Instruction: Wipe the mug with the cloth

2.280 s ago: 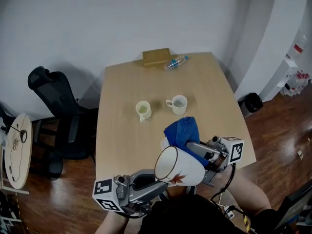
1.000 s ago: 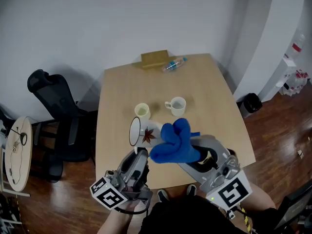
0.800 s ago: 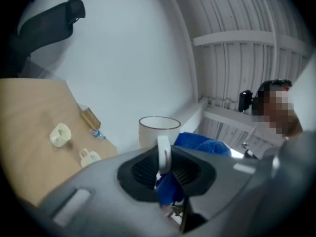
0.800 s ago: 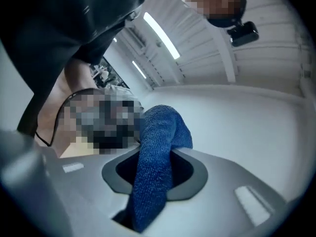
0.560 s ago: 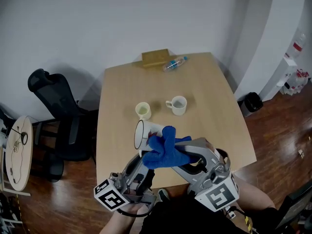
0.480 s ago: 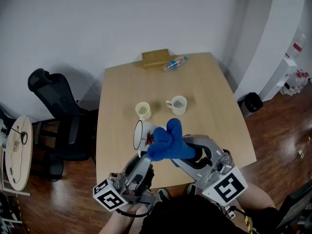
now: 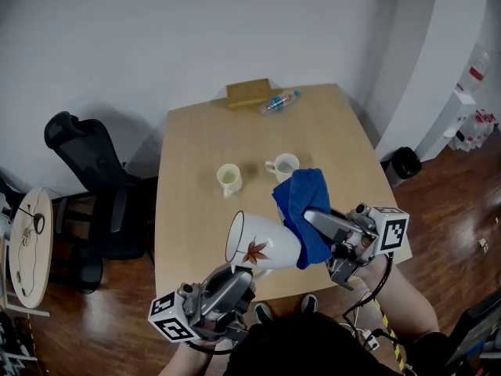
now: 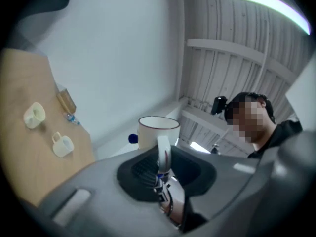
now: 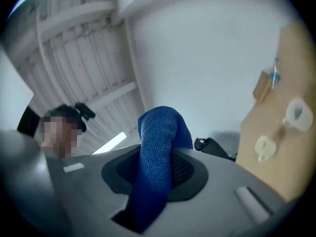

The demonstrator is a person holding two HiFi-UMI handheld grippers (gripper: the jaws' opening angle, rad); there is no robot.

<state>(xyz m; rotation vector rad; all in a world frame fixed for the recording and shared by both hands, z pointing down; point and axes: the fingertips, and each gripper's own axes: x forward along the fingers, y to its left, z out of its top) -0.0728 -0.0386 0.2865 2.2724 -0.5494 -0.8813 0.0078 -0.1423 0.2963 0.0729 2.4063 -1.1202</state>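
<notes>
The pale wooden counter (image 7: 196, 147) fills the middle of the head view, with a black office chair (image 7: 90, 171) beside its left edge and a small black bin (image 7: 405, 163) on the wood floor off its right side. Above the counter's near edge the person holds both tools up. The left gripper (image 7: 249, 277) comes in from the bottom with its marker cube low on the left. In the left gripper view its jaws are closed tight on the handle of the mug (image 7: 262, 245). The mug is white with a dark rim and a red-brown leaf on its side. It is in the air, tipped so its mouth faces left. The right gripper (image 7: 317, 219) reaches in from the right, and its jaws are clamped on the blue cloth (image 7: 304, 210). The cloth bunches up out of them and drapes over the fingers. In the head view it lies against the mug's base end. Farther back on the counter a cream cup (image 7: 228, 178) and a white cup (image 7: 283, 166) stand near each other but apart. At the far edge are a wooden block (image 7: 249, 93) and, just beside it, a clear bottle (image 7: 278, 101) lying on its side.
</notes>
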